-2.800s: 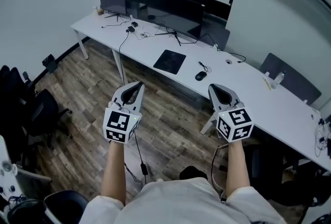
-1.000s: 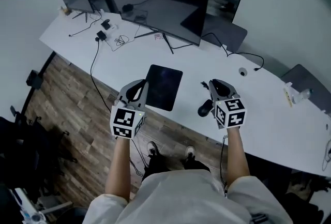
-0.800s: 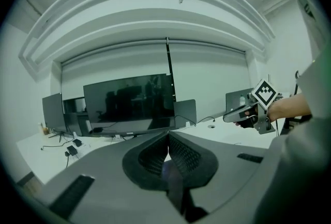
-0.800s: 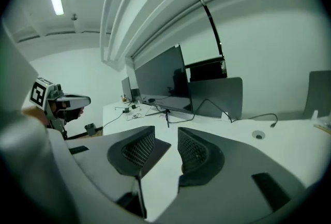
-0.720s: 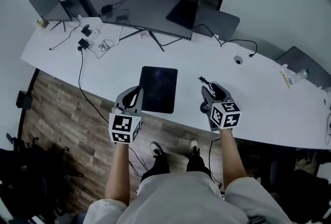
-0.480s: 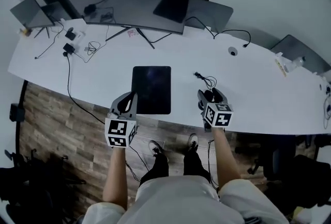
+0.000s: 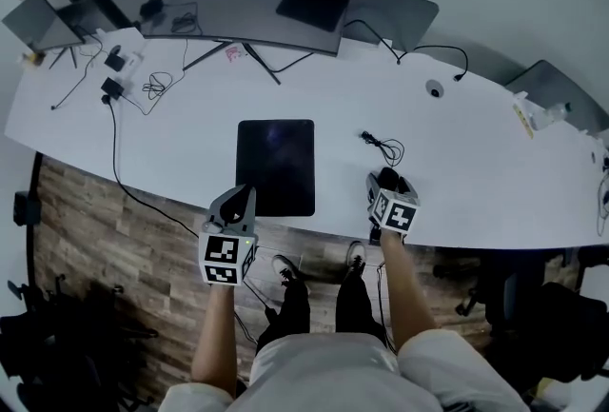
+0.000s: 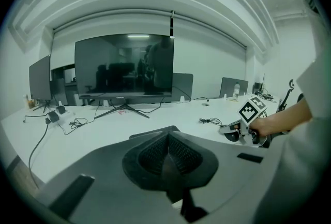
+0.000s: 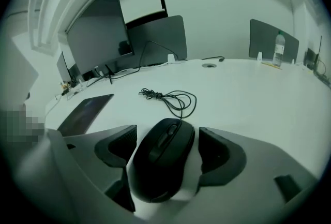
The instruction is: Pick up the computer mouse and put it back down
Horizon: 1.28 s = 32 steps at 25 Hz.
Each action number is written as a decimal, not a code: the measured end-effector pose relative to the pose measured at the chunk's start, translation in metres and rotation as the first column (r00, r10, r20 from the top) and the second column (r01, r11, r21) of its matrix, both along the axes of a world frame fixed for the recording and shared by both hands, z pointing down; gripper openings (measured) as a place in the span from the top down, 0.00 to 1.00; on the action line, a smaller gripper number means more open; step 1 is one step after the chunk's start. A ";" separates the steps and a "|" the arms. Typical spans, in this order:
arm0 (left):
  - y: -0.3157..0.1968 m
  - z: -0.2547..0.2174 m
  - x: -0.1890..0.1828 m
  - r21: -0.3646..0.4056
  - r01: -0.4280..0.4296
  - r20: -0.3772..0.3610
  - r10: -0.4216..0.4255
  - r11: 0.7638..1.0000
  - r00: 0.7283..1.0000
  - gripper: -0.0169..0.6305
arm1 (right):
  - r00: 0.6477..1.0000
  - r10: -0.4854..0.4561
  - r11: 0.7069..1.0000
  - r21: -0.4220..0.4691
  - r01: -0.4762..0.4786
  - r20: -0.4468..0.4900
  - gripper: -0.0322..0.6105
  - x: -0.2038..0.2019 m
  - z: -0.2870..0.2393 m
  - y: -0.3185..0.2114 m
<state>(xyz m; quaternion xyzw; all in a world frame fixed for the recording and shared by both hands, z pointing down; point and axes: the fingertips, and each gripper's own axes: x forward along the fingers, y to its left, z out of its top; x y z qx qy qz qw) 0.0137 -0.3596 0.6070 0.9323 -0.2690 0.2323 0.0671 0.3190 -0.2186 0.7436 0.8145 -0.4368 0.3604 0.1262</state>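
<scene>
Computer mouse (image 9: 160, 166) flat on the surface (image 7: 190, 144), close to the front edge, right of middle, near the dark mouse pad (image 7: 276, 167) on its right side. Cable (image 9: 170, 98) coiled behind, toward the back edge. Bracketed by right gripper (image 9: 166, 140): jaws opening, one each side of the mouse, pads not pressing, small gaps showing. Left gripper (image 8: 168, 153) at the front edge by the pad's near left corner, jaws closed together, nothing held. Progress, as judged: pre-grasp, nothing lifted yet. Left to do: close on mouse, lift, set back down, let go.
</scene>
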 end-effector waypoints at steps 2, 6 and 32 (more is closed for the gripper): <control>0.003 0.005 0.000 -0.005 0.001 0.011 -0.001 1.000 1.000 0.95 | 1.000 -0.001 1.000 -0.021 0.001 -0.030 0.41 0.002 0.003 -0.002; 0.003 0.002 -0.002 -0.001 0.018 0.017 -0.018 1.000 1.000 0.95 | 1.000 -0.014 0.999 -0.029 0.014 0.004 0.44 0.007 0.002 -0.010; -0.022 -0.209 -0.082 0.271 0.321 -0.209 -0.270 0.908 0.940 0.95 | 0.716 -0.612 0.667 0.267 0.696 -0.335 0.46 -0.107 -0.305 -0.124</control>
